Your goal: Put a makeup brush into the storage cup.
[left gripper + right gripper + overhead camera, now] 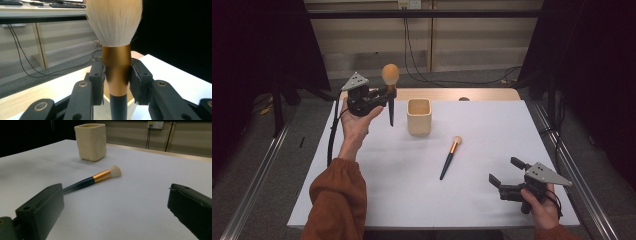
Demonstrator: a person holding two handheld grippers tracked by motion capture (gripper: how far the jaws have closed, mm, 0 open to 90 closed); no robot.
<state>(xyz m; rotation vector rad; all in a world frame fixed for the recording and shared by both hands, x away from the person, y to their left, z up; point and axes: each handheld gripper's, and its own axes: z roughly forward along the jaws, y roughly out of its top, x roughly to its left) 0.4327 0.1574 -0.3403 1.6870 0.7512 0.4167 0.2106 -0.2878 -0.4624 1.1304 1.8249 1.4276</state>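
Right gripper [506, 175] rests low at the near right corner of the white table [492, 200], its jaws spread wide with nothing between them. Two makeup brushes are in play. One small makeup brush [449, 158] lies flat on the table near the middle, bristles pointing away toward the cup. Farther off stands one cream square cup [419, 116], upright; its inside cannot be seen clearly. Left gripper [388, 93], held raised just left of the cup, is clamped on the gold ferrule of a large powder brush [390, 75], bristles up, handle hanging down.
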